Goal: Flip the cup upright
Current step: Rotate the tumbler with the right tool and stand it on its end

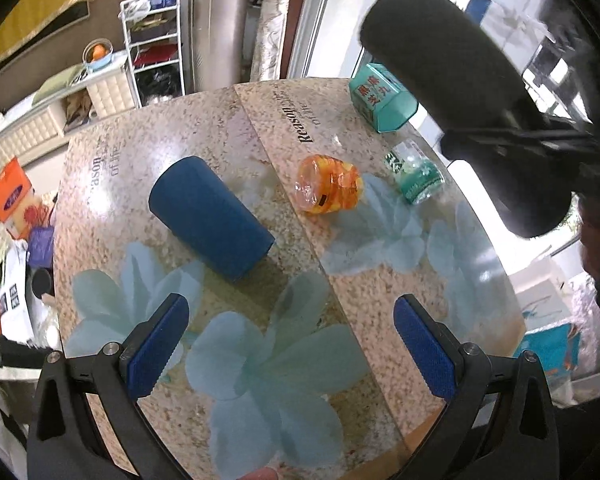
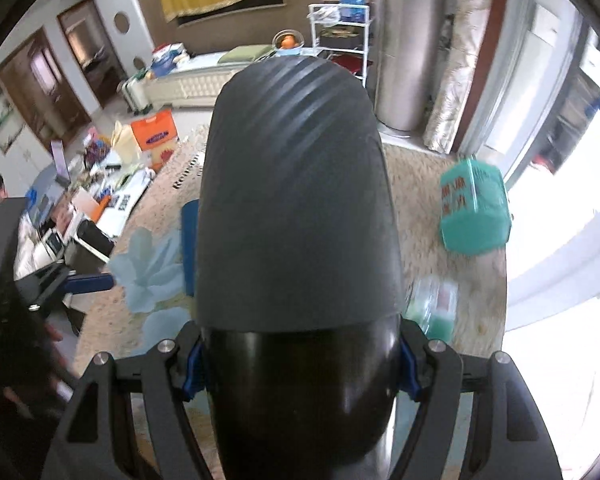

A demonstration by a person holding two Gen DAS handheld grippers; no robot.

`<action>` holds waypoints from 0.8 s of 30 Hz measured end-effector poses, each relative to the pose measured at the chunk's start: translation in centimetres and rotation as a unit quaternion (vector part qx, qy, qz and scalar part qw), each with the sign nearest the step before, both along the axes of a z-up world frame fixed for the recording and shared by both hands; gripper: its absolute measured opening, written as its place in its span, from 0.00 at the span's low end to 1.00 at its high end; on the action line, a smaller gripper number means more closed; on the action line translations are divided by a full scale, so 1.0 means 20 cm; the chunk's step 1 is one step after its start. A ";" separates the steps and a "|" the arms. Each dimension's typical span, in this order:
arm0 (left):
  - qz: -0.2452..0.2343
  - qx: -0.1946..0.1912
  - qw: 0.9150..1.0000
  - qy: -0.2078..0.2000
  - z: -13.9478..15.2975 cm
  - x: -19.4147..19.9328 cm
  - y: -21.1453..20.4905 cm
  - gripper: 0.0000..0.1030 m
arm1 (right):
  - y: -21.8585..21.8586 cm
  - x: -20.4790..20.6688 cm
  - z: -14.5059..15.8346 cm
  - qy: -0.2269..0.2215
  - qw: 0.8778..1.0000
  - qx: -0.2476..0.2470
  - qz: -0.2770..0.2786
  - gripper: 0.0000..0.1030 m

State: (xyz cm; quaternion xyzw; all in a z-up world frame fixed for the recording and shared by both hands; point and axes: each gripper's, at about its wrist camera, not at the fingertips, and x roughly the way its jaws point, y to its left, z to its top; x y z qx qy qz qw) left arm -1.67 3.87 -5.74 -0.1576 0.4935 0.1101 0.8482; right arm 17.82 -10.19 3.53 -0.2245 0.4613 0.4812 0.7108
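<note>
Black cup [image 2: 300,208]: the right gripper [image 2: 300,364] is holding it in the air above the table [image 1: 228,128], up and to the right of the blue cylinder [image 1: 210,218] as the left wrist view is showing it.
Cup's long axis: in the right wrist view it is running straight away from the camera along the fingers, with the glossy black section nearest the lens and the matte ribbed section further out. In the left wrist view the cup [image 1: 460,92] is slanting from upper left down to lower right, clear of the tabletop.
Which end is the mouth: neither view is showing it, so I cannot tell.
Right gripper jaws: pinching the cup's glossy section from both sides, the blue pads [image 2: 192,368] pressing against it.
Left gripper [image 1: 290,350]: hovering low over the table's flower print, nearer the camera than the blue cylinder, jaws spread wide and holding nothing.
Blue cylinder: lying on its side on the table, long axis slanting from upper left to lower right.
Only the left wrist view is showing: the orange jar [image 1: 328,190] lying right of the blue cylinder, and the cup's slanting pose.
Both views are showing: a teal box [image 1: 380,102] beyond the jar and a green bottle [image 1: 416,172] right of it, blurred in the right wrist view.
</note>
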 end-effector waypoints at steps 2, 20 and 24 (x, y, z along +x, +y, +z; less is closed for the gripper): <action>-0.002 0.011 1.000 0.003 -0.02 -0.01 -0.02 1.00 | -0.04 -0.06 0.00 0.009 1.000 0.010 -0.019 0.68; 0.013 0.050 0.999 0.004 -0.15 -0.12 -0.05 1.00 | -0.18 -0.24 -0.35 0.116 0.985 -0.013 -0.131 0.69; 0.017 0.046 0.999 0.009 -0.16 -0.12 -0.05 1.00 | -0.13 -0.23 -0.45 0.127 0.981 -0.042 -0.139 0.69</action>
